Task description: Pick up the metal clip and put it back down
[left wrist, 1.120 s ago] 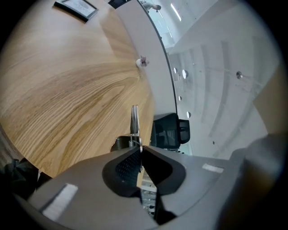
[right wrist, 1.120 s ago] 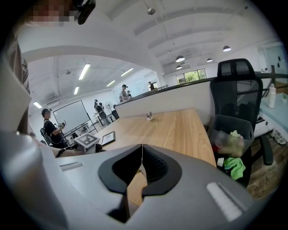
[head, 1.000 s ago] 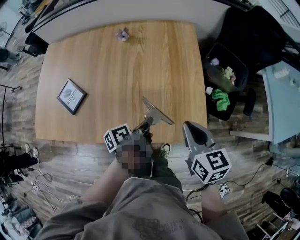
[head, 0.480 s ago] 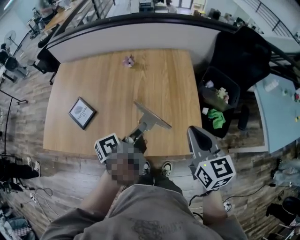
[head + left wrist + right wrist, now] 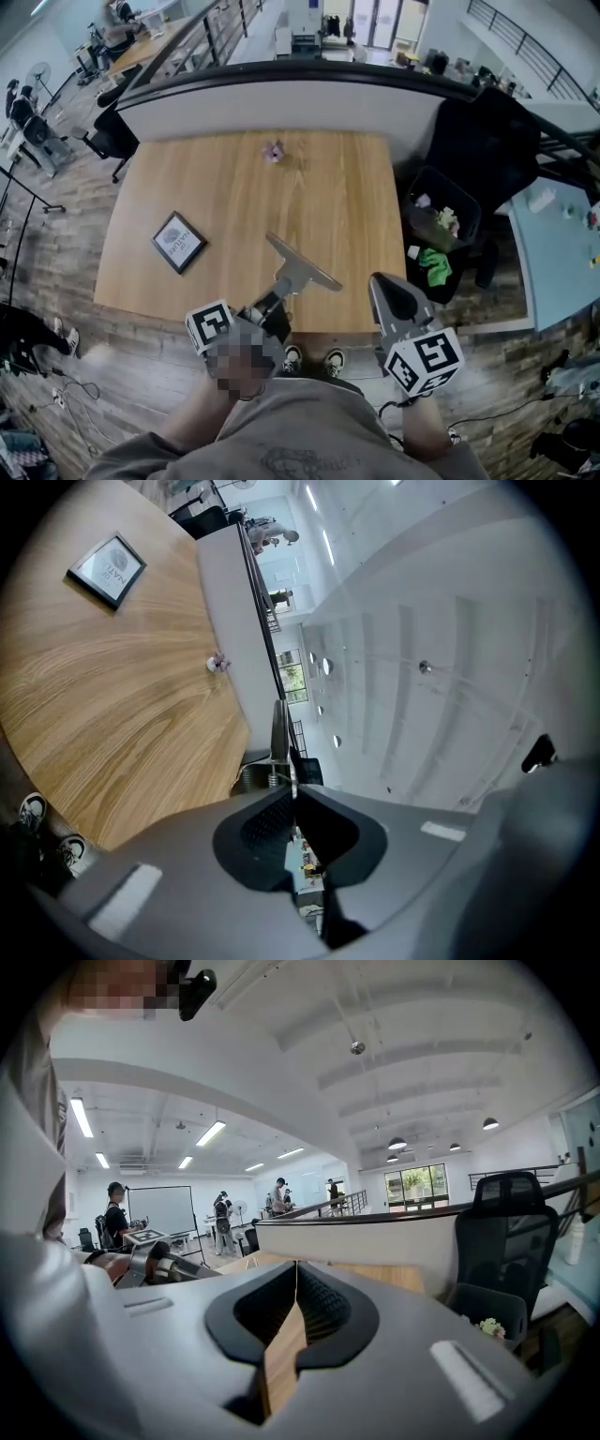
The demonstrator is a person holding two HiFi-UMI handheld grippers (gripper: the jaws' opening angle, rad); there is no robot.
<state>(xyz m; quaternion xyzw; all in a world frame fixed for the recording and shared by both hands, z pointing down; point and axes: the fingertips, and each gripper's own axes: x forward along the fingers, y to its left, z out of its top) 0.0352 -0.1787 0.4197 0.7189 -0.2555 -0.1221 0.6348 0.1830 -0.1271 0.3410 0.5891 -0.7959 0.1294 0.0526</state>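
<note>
My left tool is clamped on the metal clip, which juts toward 1 o'clock, apparently clear of the worktop. The pickup looks done and the set-down remains. My right tool is closed and empty.

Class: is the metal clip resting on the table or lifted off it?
Lifted: the left gripper holds the metal clip clear above the table.

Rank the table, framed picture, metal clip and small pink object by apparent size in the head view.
1. Wooden table, by far.
2. Metal clip and framed picture: about alike; the clip is held up nearer the camera, so no ranking.
3. Small pink object, smallest.
</note>
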